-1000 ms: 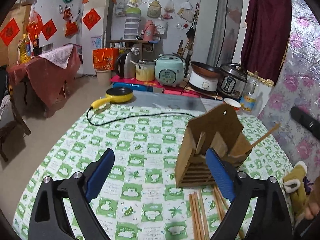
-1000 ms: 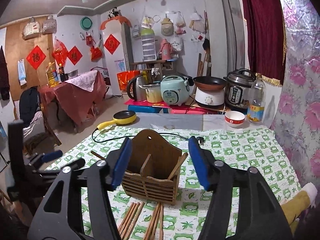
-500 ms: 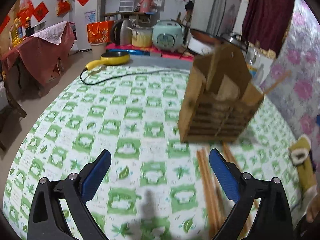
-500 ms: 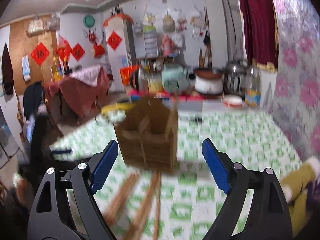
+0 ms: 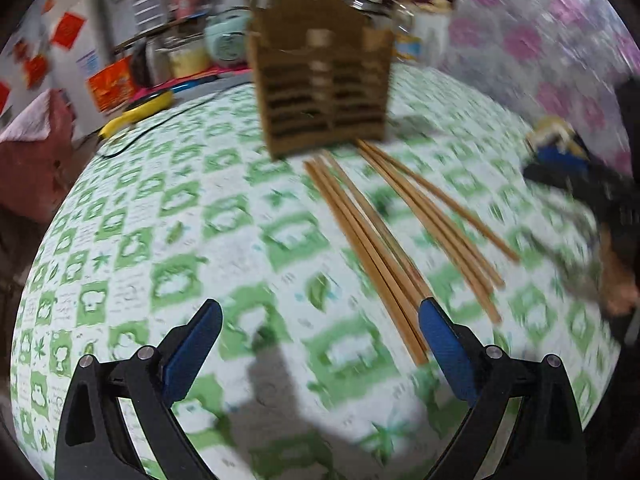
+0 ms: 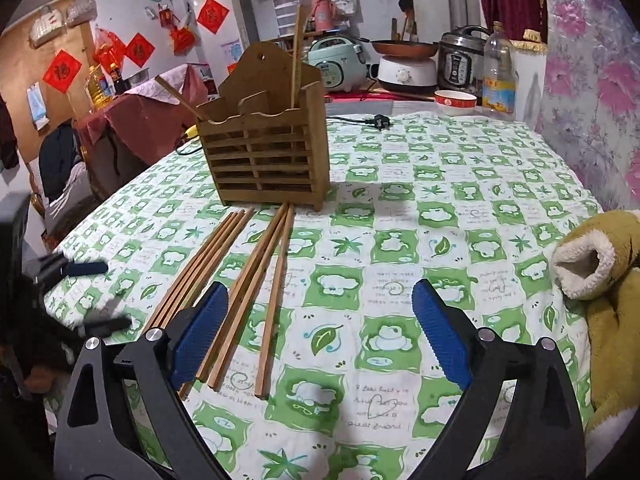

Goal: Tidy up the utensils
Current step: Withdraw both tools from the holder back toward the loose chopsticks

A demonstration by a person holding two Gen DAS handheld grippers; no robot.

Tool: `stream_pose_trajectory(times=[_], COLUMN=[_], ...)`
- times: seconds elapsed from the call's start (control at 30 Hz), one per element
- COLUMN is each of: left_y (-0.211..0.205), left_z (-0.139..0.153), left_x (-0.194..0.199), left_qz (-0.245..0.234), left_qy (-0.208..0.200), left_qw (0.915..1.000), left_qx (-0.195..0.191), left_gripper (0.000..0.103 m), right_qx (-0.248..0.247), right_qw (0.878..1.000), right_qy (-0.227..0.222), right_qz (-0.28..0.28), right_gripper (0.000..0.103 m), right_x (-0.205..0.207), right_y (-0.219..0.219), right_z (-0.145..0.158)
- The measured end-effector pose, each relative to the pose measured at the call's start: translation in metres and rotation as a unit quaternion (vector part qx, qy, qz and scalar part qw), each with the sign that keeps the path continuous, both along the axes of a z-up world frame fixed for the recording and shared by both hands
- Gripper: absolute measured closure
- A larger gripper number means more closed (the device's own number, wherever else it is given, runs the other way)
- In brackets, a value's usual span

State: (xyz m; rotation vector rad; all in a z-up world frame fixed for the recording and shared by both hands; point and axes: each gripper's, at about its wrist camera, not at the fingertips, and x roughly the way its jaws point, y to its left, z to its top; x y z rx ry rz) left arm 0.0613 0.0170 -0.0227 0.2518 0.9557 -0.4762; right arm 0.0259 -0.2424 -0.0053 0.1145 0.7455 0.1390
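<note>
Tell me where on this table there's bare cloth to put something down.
Most open: the checked tablecloth right of the wooden utensil holder, from the red bowl down to the plush toy. The cloth left of the loose chopsticks in the left wrist view is bare too. Crowded: the strip in front of the holder.

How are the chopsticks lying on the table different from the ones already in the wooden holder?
The loose chopsticks lie flat on the tablecloth in front of the wooden holder; the stored chopsticks stand in it, one near upright, one leaning out left. The loose ones are many, in two bunches; only two stored ones show. The loose ones show full length; the stored ones are partly hidden. All look like plain wood.
</note>
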Motion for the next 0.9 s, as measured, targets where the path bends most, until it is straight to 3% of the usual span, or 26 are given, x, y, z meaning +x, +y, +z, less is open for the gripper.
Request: stream_pose_trajectory(times=[0.17,0.37,0.57,0.7,0.8,0.9], left_y=[-0.011,-0.019,0.0,0.022,0.024,0.015], left_z=[-0.002,-0.012,-0.015,-0.012,-0.008,-0.007], left_x=[-0.019,-0.017,-0.006,0.004,0.004,-0.002], left_qz=[-0.058,-0.068,-0.019,0.034,0.04,0.029], left_qy=[-0.009,0.001,-0.002,0.0,-0.008,-0.026], left_qw=[0.9982,0.9964,0.9969,0.9974,0.9975,0.9964], left_qx=[0.016,0.051,0.076,0.064,0.057,0.075], left_gripper=[0.006,0.006,0.005,0.005,0.005,0.005], right_qx=[0.015,0.017,0.021,0.021,0.016,0.008], right_qw=[1.0,1.0,0.999,0.999,1.0,1.0], right_qy=[0.011,0.014,0.017,0.018,0.018,0.02], right_qz=[-0.008,-0.011,-0.017,-0.018,-0.016,-0.014], right_gripper=[0.013,0.013,0.013,0.013,0.013,0.013], right_x=[0.005,0.005,0.006,0.007,0.007,0.007], right_y=[-0.007,-0.008,-0.013,-0.013,-0.011,-0.008], right_z=[-0.001,-0.002,-0.004,-0.005,-0.005,-0.007])
